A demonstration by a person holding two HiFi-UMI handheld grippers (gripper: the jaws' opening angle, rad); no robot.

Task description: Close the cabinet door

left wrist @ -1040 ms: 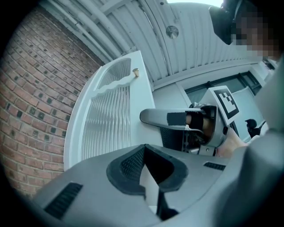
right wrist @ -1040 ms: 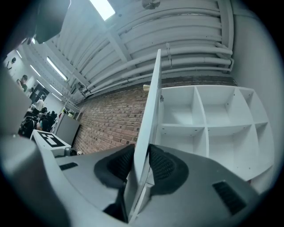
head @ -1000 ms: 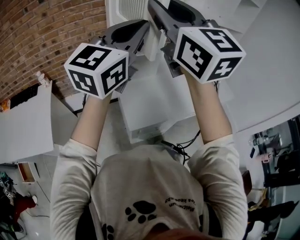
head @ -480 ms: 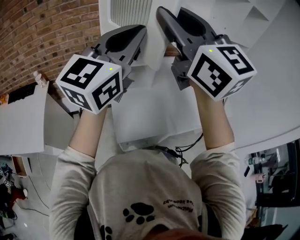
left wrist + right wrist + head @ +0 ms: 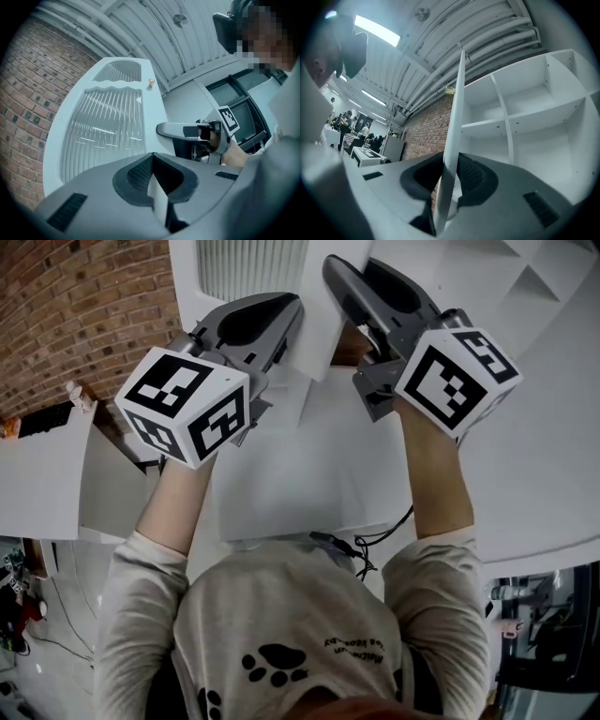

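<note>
The white cabinet door (image 5: 317,329) stands edge-on between my two grippers. Its ribbed glass panels (image 5: 105,129) and small knob (image 5: 151,83) show in the left gripper view. My left gripper (image 5: 292,315) is shut on the door's edge (image 5: 157,197). My right gripper (image 5: 342,282) has the thin door edge (image 5: 452,140) between its pads, and its jaws are closing onto it. The open white cabinet with empty shelves (image 5: 520,122) lies to the right of the door. The left gripper view also catches the right gripper (image 5: 187,133).
A brick wall (image 5: 84,306) runs along the left. A white box-like unit (image 5: 37,484) stands at the left, and a white surface (image 5: 300,474) lies under my arms. Cables (image 5: 370,540) hang near my body. People stand far off (image 5: 347,122).
Both grippers have shifted sideways together with the door's edge. More of the ribbed panel now shows at the top of the head view.
</note>
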